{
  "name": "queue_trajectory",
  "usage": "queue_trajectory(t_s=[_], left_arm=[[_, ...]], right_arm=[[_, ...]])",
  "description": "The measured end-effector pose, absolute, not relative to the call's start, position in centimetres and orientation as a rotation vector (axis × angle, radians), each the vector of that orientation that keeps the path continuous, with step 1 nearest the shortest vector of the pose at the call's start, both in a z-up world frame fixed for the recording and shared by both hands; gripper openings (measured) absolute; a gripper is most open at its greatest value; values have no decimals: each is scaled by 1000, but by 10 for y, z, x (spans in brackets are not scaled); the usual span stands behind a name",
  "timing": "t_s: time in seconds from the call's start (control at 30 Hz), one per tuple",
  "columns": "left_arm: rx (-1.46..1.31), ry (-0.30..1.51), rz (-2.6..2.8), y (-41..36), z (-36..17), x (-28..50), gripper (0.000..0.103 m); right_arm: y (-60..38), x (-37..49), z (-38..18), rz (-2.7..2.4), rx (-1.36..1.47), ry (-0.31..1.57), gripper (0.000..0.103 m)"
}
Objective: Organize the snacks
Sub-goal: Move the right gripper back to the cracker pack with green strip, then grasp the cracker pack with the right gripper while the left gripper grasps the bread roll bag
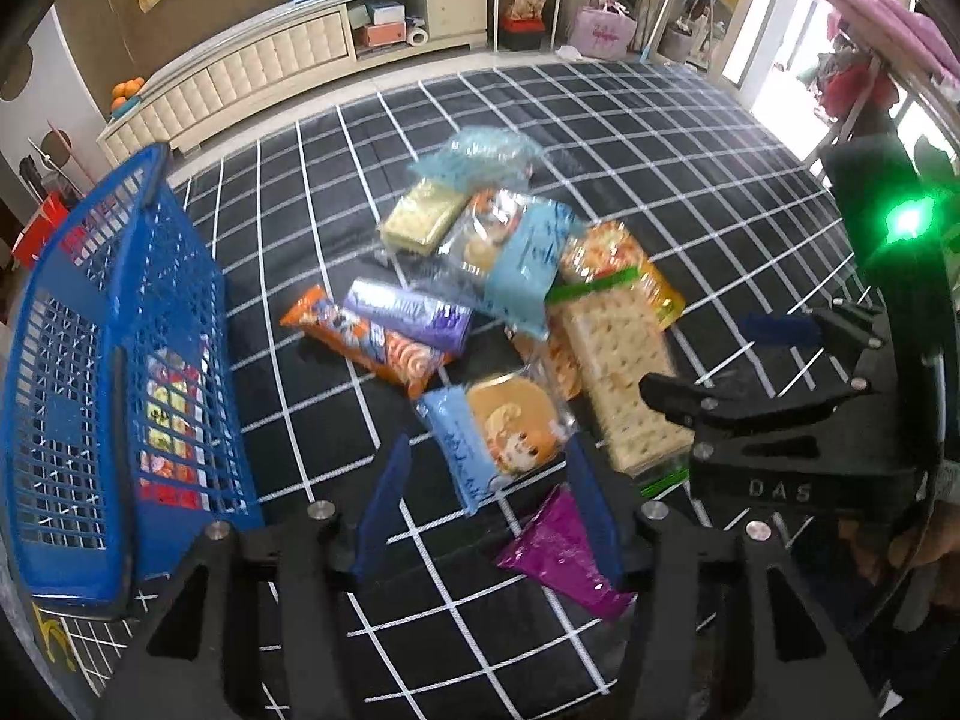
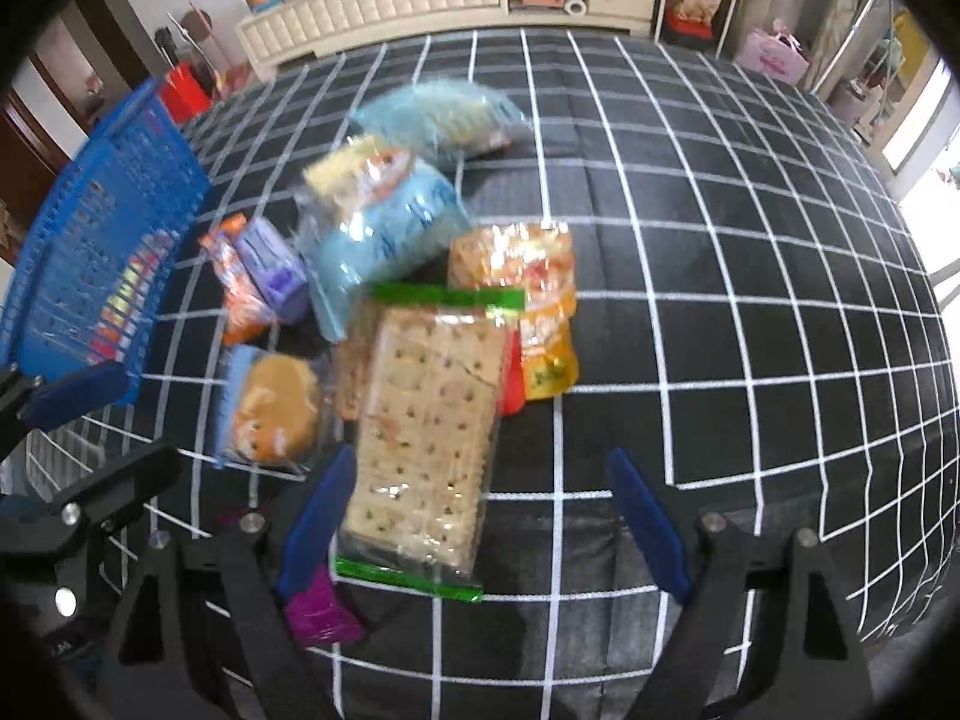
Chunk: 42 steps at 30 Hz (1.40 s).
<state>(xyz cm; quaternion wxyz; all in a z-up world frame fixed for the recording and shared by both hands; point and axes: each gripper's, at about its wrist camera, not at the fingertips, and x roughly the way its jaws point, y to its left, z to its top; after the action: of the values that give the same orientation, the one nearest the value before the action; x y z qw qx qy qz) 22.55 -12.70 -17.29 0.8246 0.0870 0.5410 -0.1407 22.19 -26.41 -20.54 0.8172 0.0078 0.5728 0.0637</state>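
- My left gripper (image 1: 486,489) hung open over the pile, its blue fingers (image 1: 384,504) apart with nothing pressed between them; the round-cake packet (image 1: 498,432) lay just ahead in the gap, and the purple pouch (image 1: 561,552) sat under the right-hand finger.
- My right gripper (image 2: 480,516) stood wide open, empty, with the near end of the cracker pack (image 2: 426,420) reaching in by its left-hand finger.
- That pack's long axis ran away from the right gripper, nearly along its pointing line, so I judged the jaws would span its short width.
- The blue basket (image 1: 90,312) stood on the left, closer to my left gripper, already holding some packets.
- The remaining snacks lay loose on the checked cloth (image 2: 720,300), so I judged the sorting barely begun.
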Motion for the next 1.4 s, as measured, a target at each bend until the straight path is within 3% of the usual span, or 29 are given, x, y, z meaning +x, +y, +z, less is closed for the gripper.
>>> queue_trajectory(t_s=[0.57, 0.67, 0.7, 1.17, 1.3, 1.4], left_arm=[[49, 1264, -278, -98, -216, 240, 52], [10, 1278, -279, -94, -219, 241, 52], [7, 1275, -276, -93, -218, 240, 52], [44, 1241, -289, -128, -211, 240, 52], [76, 1237, -291, -143, -211, 249, 65], [103, 1229, -274, -153, -210, 255, 65]], right_arm=[[-233, 226, -238, 104, -103, 1228, 88], [-228, 219, -238, 131, -118, 1195, 74], [-226, 216, -236, 142, -128, 1180, 64], [-277, 183, -216, 158, 14, 1043, 63], [-276, 192, -217, 179, 24, 1040, 63], [-274, 195, -213, 169, 16, 1028, 63]])
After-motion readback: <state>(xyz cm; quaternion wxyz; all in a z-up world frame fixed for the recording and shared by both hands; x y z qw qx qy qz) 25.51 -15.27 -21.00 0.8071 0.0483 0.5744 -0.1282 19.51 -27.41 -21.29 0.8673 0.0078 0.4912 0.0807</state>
